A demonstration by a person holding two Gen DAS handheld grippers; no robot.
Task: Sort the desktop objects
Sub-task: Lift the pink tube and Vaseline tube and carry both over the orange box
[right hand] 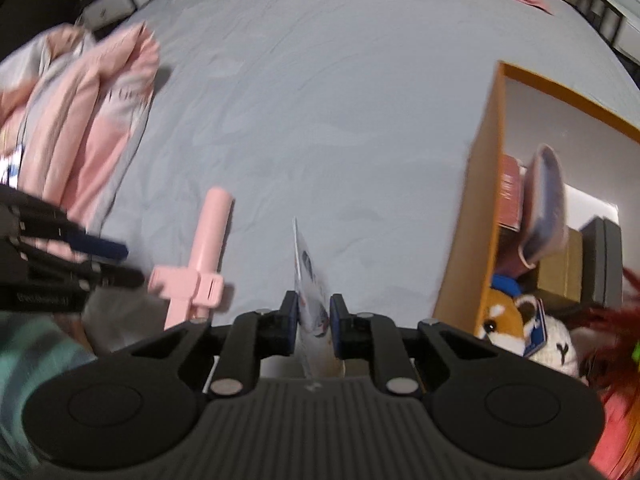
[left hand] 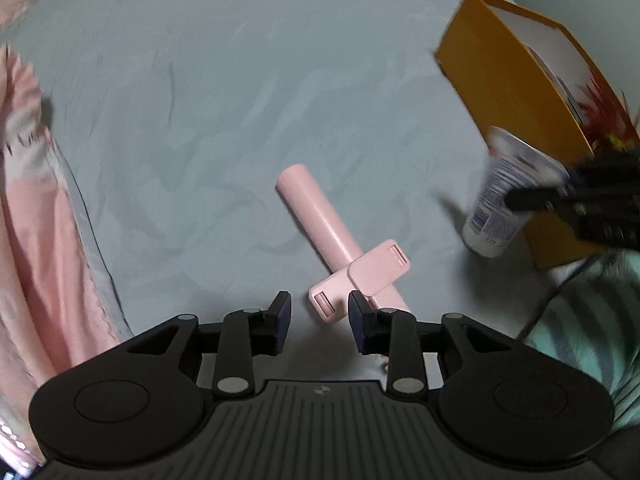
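White tube with blue print, flat crimped end up, clenched in right gripper fingers, box at 3 o'clock. Left gripper fingers released over pink phone holder lying on the bed; open sheet toward 12, pink clothes at 9.

Dim, soft indoor light; fisheye-bent edges (motion-blurred), shadows faint, perhaps overhead source.

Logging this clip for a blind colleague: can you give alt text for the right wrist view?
The right gripper is shut on a white squeeze tube above a grey-blue bedsheet. To its right an orange box holds a fox plush and other items; to its left lie a pink phone holder and the left gripper.
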